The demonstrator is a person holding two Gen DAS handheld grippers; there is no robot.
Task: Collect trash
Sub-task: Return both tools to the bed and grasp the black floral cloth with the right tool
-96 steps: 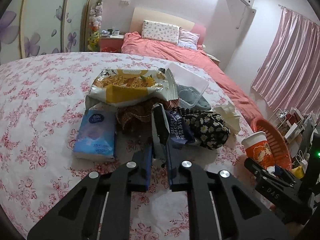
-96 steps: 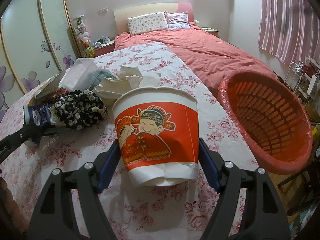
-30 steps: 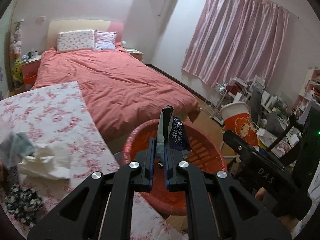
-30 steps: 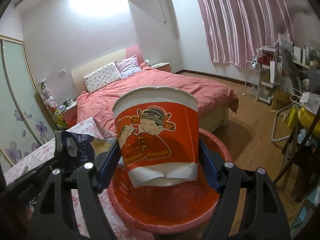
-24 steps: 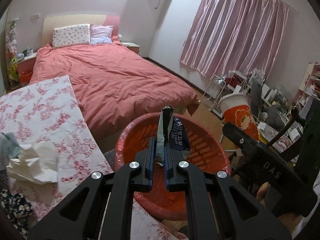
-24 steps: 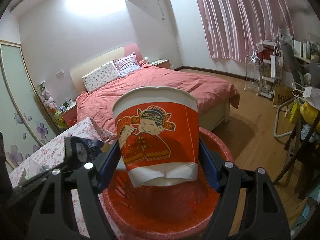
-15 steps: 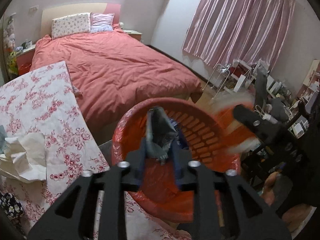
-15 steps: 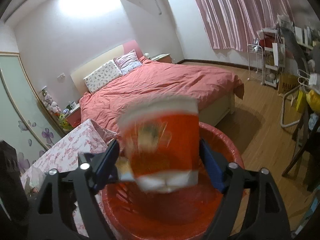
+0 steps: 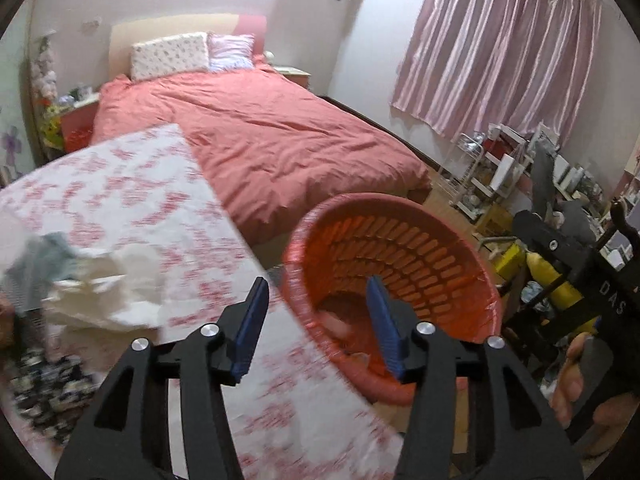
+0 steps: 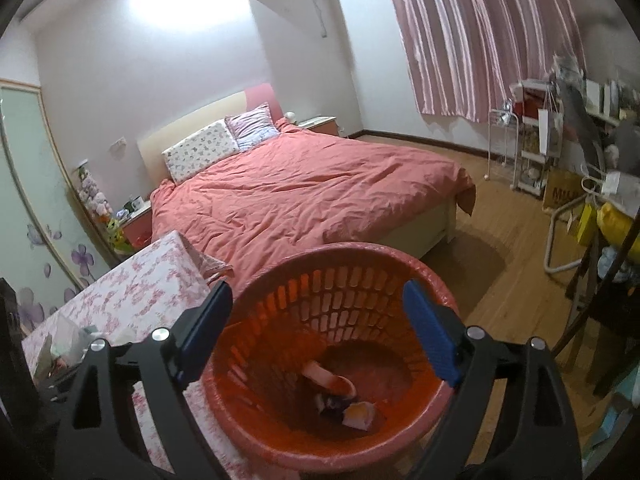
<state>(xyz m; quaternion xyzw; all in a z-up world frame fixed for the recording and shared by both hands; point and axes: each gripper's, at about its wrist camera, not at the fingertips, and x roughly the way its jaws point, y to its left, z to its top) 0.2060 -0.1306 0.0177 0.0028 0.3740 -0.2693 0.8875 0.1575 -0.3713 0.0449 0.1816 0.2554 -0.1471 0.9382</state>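
A round red slatted basket (image 9: pixel 420 248) (image 10: pixel 340 276) stands off the corner of the floral-clothed table (image 9: pixel 120 200). At its bottom lie the red-and-white paper cup (image 10: pixel 330 378) on its side and the dark snack wrapper (image 10: pixel 330 402). My right gripper (image 10: pixel 318 332) hangs open over the basket with nothing between its blue pads. My left gripper (image 9: pixel 316 326) points at the basket's near rim, its jaws opening and empty. The right gripper's black body (image 9: pixel 576 280) shows at the right of the left wrist view.
On the table lie crumpled white tissue (image 9: pixel 104 292), a grey cloth (image 9: pixel 36 260) and a dark floral fabric piece (image 9: pixel 44 384). A bed with a red cover (image 10: pixel 304 192) is behind. Shelves and clutter (image 10: pixel 560 160) line the right wall.
Both grippers opened over the basket. The wrapper dropped out of the left one and the paper cup out of the right one; both now lie in the basket.
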